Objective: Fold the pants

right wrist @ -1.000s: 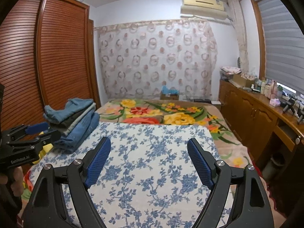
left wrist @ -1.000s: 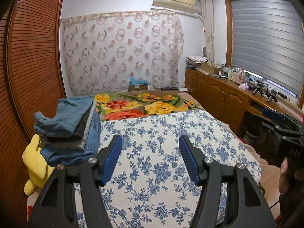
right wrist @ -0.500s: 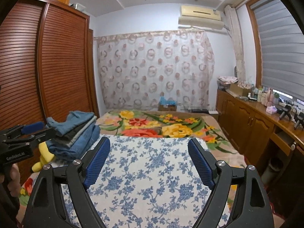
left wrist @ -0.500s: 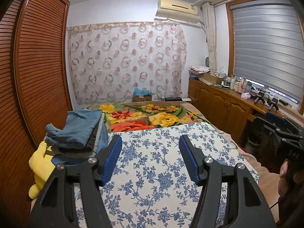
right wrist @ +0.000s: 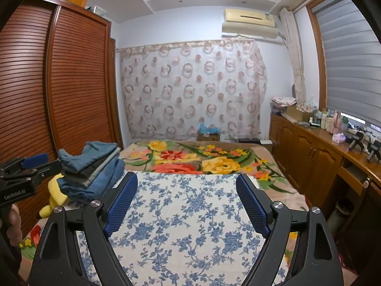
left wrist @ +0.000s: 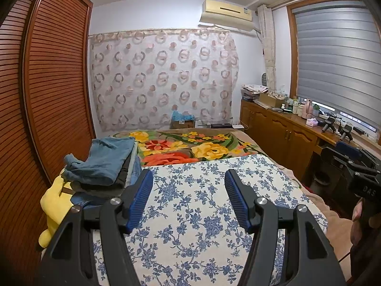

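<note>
A stack of folded pants (left wrist: 104, 164), blue denim and grey, sits at the bed's left edge; it also shows in the right wrist view (right wrist: 92, 166). My left gripper (left wrist: 188, 178) is open and empty, held above the blue-flowered white sheet (left wrist: 202, 205), right of the stack. My right gripper (right wrist: 187, 181) is open and empty above the same sheet (right wrist: 185, 214). The left gripper also shows at the left edge of the right wrist view (right wrist: 28, 166); the right gripper's body shows at the right edge of the left wrist view (left wrist: 357, 166).
A yellow plush toy (left wrist: 56, 202) lies under and beside the stack. A louvred wooden wardrobe (left wrist: 47, 95) lines the left side. A wooden cabinet counter (left wrist: 285, 133) with small items runs along the right. A floral blanket (left wrist: 197, 147) covers the far bed.
Both grippers have tilted upward and pulled back a little, so the bed sits lower in both views and more ceiling shows. Jaws stay open and empty.
</note>
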